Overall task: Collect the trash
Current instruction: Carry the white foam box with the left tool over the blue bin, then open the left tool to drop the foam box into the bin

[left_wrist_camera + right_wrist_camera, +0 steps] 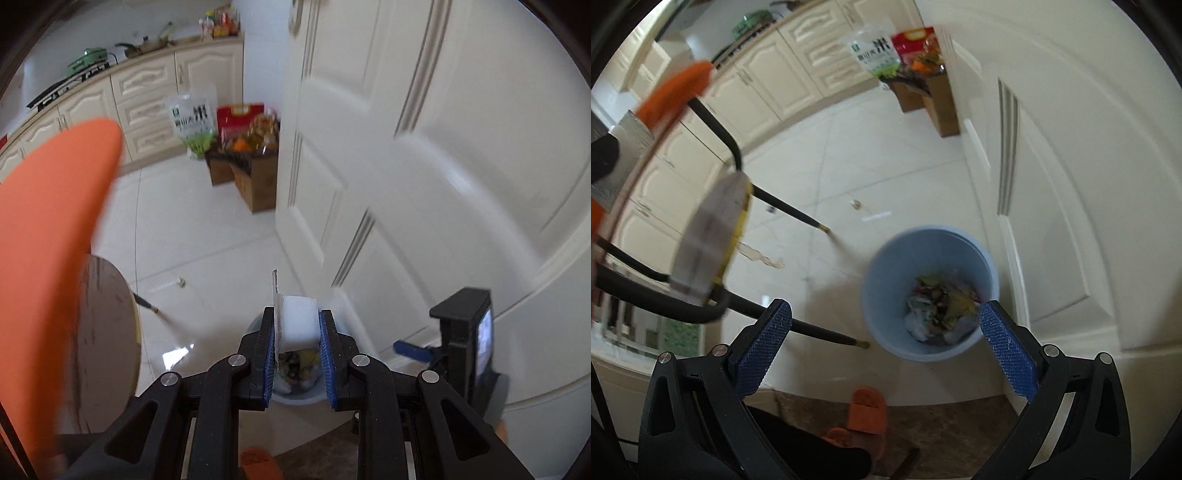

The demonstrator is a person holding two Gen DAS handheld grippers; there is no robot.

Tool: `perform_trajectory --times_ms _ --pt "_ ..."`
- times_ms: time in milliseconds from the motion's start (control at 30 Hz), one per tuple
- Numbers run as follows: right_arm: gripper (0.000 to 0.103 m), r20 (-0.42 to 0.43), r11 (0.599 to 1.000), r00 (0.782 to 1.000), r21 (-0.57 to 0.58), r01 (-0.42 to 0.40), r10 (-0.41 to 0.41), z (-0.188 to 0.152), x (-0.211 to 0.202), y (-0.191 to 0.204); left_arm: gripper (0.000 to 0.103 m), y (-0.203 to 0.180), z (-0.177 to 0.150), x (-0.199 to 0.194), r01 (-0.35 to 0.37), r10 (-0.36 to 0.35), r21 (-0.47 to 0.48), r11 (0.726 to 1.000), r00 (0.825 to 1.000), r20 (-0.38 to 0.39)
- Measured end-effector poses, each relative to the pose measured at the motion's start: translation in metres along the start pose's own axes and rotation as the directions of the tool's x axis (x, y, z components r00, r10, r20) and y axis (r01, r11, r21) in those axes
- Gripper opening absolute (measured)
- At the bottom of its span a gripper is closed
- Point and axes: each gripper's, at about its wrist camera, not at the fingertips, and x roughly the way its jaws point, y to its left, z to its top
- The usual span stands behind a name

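Trash, a white plastic cup point(298, 323), sits clamped in the left gripper point(296, 334) above the blue bin point(886, 280), release seemingly next, while the right gripper point(884, 319) hangs spread empty, white door point(424, 147) beyond.

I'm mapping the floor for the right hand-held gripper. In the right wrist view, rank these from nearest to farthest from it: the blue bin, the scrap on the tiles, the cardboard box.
1. Blue bin: just ahead of the right hand-held gripper, by the door.
2. Scrap: mid-floor, beyond the bin.
3. Cardboard box: far end, by the cabinets.
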Motion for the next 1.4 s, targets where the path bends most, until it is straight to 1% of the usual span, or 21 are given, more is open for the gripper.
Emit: perform_trajectory --times_ms 67,133,200,300,367,433,567,633,667,700,767,800,833,867,933,1033,1067,1100,1133,1233,1400 --pt "0.102 -0.028 1.000 0.999 -0.003 0.030 -0.030 -0.004 0.023 -0.005 0.018 0.001 -0.005 0.029 0.005 -0.004 0.015 1.000 0.999 -0.052" --pt "0.102 -0.061 0.997 0.995 0.000 0.073 -0.073 -0.011 0.046 -0.013 0.018 0.004 -0.014 0.060 -0.020 0.025 0.055 0.998 0.994 -0.105" --pt "0.102 -0.100 0.994 0.989 0.017 0.107 -0.105 -0.017 0.071 -0.023 0.018 0.003 -0.020 0.087 -0.018 0.032 0.094 0.995 0.989 -0.146" --pt "0.102 -0.140 0.976 0.967 0.020 0.216 -0.211 -0.027 0.104 -0.036 0.018 0.006 -0.027 0.132 -0.012 0.044 0.142 0.990 0.974 -0.224" --pt "0.102 -0.163 0.966 0.955 0.038 0.257 -0.247 -0.033 0.122 -0.044 0.018 0.010 -0.030 0.164 -0.014 0.058 0.161 0.987 0.960 -0.273" --pt "0.102 -0.189 0.954 0.942 0.066 0.293 -0.276 -0.038 0.141 -0.053 0.018 0.007 -0.022 0.193 -0.009 0.062 0.173 0.985 0.952 -0.301" --pt "0.101 -0.235 0.931 0.920 0.110 0.347 -0.315 -0.050 0.175 -0.068 0.018 0.005 -0.033 0.240 0.018 0.056 0.201 0.979 0.933 -0.357" --pt "0.098 -0.265 0.926 0.914 0.140 0.352 -0.307 -0.055 0.193 -0.078 0.018 0.003 -0.031 0.262 0.029 0.056 0.215 0.976 0.923 -0.382" --pt "0.092 -0.277 0.923 0.910 0.147 0.356 -0.307 -0.056 0.199 -0.083 0.018 0.003 -0.035 0.272 0.034 0.056 0.219 0.975 0.918 -0.393" --pt "0.082 -0.288 0.920 0.908 0.157 0.359 -0.305 -0.058 0.205 -0.087 0.018 0.003 -0.027 0.289 0.036 0.057 0.219 0.975 0.914 -0.401" --pt "0.075 -0.308 0.914 0.902 0.174 0.367 -0.304 -0.061 0.216 -0.094 0.018 0.003 -0.030 0.304 0.048 0.047 0.214 0.976 0.907 -0.418" --pt "0.073 -0.312 0.912 0.901 0.182 0.367 -0.300 -0.062 0.219 -0.095 0.018 -0.004 -0.029 0.316 0.051 0.044 0.212 0.976 0.906 -0.421" --pt "0.071 -0.320 0.910 0.899 0.187 0.370 -0.300 -0.064 0.223 -0.097 0.018 -0.003 -0.029 0.321 0.056 0.039 0.209 0.976 0.905 -0.424" --pt "0.064 -0.329 0.910 0.898 0.193 0.368 -0.293 -0.065 0.227 -0.098 0.018 -0.003 -0.030 0.327 0.062 0.034 0.207 0.976 0.902 -0.430" --pt "0.056 -0.339 0.901 0.890 0.202 0.384 -0.304 -0.069 0.230 -0.101 0.018 0.008 -0.029 0.335 0.072 0.024 0.200 0.977 0.898 -0.439" --pt "0.040 -0.344 0.892 0.886 0.217 0.396 -0.310 -0.072 0.227 -0.107 0.018 0.010 -0.030 0.347 0.077 0.024 0.208 0.975 0.895 -0.446" --pt "0.031 -0.350 0.888 0.880 0.210 0.408 -0.321 -0.073 0.228 -0.109 0.018 0.016 -0.031 0.348 0.084 0.017 0.204 0.975 0.894 -0.448" --pt "0.028 -0.354 0.889 0.883 0.226 0.399 -0.307 -0.074 0.228 -0.112 0.018 0.015 -0.031 0.352 0.089 0.010 0.198 0.976 0.893 -0.450" --pt "0.028 -0.353 0.889 0.888 0.240 0.390 -0.295 -0.074 0.226 -0.114 0.018 0.017 -0.032 0.350 0.089 0.011 0.200 0.976 0.892 -0.451" --pt "0.028 -0.356 0.891 0.886 0.232 0.391 -0.296 -0.073 0.225 -0.112 0.018 0.016 -0.035 0.361 0.092 0.015 0.213 0.973 0.891 -0.454" --pt "0.028 -0.359 0.895 0.890 0.238 0.378 -0.280 -0.071 0.226 -0.112 0.018 0.009 -0.033 0.358 0.096 0.010 0.217 0.971 0.897 -0.442"
